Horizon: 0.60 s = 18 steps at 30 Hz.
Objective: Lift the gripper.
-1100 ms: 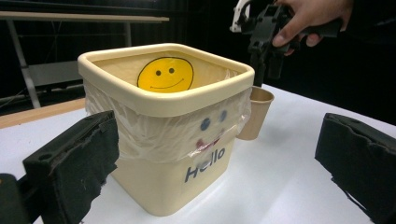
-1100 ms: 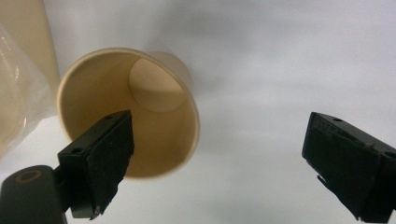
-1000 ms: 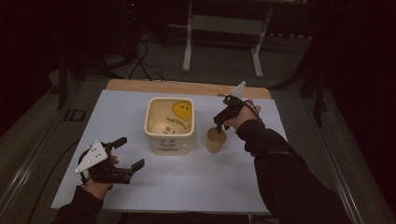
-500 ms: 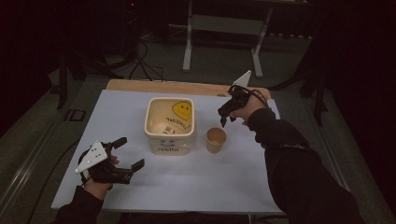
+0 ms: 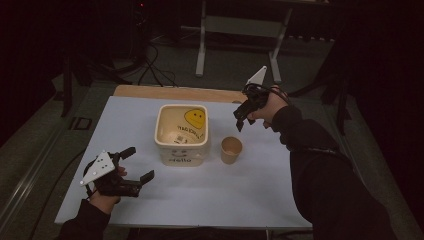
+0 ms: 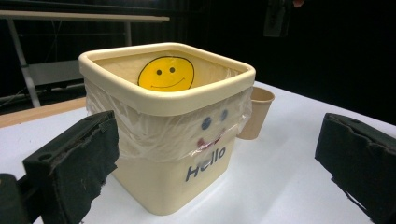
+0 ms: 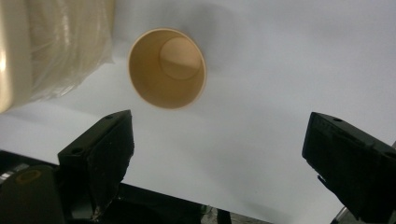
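Observation:
A cream square bin with a clear plastic liner, a yellow smiley and the word "Hello" stands mid-table. Close to its right side is an upright, empty tan paper cup. My right gripper hangs open above and behind the cup, pointing down at it. In the right gripper view the cup lies beyond the wide-apart jaws of the gripper, with the bin's liner at the left. My left gripper rests open near the front left, facing the bin and cup.
The white tabletop has bare room in front of and to the right of the cup. A wooden strip runs along the far edge. Behind the table stand metal frame legs and floor cables.
My right gripper has lifted off the cup and moved up and back toward the far right. The cup stays standing. The left gripper has not moved.

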Each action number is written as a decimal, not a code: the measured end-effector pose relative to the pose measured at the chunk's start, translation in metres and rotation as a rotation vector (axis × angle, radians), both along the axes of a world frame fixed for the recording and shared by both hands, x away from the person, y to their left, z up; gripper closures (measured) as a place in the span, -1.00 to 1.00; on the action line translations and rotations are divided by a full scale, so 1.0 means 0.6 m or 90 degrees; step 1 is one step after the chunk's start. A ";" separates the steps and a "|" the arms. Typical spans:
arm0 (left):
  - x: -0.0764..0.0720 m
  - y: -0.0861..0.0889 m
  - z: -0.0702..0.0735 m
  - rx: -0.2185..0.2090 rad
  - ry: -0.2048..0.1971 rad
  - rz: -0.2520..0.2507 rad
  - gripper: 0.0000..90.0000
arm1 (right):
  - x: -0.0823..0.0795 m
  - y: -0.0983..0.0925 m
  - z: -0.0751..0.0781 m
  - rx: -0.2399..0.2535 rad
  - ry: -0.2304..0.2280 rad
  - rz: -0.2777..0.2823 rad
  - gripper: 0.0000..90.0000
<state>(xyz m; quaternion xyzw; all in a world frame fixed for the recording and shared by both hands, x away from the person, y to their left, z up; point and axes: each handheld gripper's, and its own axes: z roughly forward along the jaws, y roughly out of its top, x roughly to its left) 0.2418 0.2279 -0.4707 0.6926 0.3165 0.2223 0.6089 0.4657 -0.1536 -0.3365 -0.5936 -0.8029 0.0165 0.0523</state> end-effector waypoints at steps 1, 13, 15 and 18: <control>0.000 0.000 0.000 0.000 0.000 0.000 -0.98 | 0.000 0.000 0.000 0.000 0.000 0.000 -0.80; 0.000 0.000 0.000 0.001 0.001 -0.001 -0.98 | -0.002 0.010 -0.004 -0.001 0.014 0.126 -0.80; 0.000 0.000 0.000 0.001 0.001 -0.001 -0.98 | -0.004 0.012 -0.007 -0.001 0.023 0.163 -0.80; -0.001 0.001 0.000 0.001 -0.001 -0.001 -0.98 | -0.015 0.021 -0.009 0.031 0.024 0.257 -0.80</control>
